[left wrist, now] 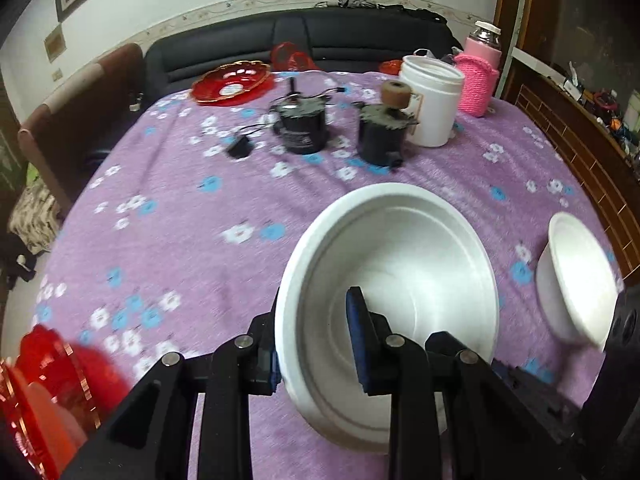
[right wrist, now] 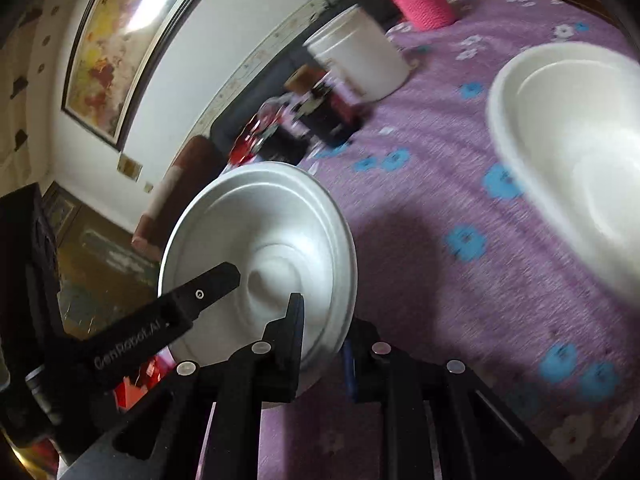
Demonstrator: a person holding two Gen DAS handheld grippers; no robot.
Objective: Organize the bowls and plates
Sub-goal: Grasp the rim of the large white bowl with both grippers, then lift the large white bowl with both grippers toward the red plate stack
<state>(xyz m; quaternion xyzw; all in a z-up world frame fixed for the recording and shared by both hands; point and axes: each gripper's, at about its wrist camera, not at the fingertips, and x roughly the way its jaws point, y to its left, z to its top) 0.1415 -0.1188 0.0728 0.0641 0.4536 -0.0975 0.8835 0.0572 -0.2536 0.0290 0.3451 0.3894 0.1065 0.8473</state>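
Over the purple flowered tablecloth (left wrist: 180, 184), the left gripper (left wrist: 316, 344) clamps the rim of a white bowl (left wrist: 400, 248), one pad outside the wall and one inside, so the bowl tilts up off the cloth; at the right edge of that view the second white bowl (left wrist: 576, 276) shows tilted too; in the right wrist view the right gripper (right wrist: 324, 344) is clenched on that second bowl's (right wrist: 260, 240) rim, its underside facing the camera, lifted and on edge; a third white bowl (right wrist: 572, 152) lies on the cloth to the right; farther back stand a white tub (left wrist: 432, 100), two black motors (left wrist: 300, 124), a red glass dish (left wrist: 232, 82) and a pink knitted bottle cover (left wrist: 478, 80).
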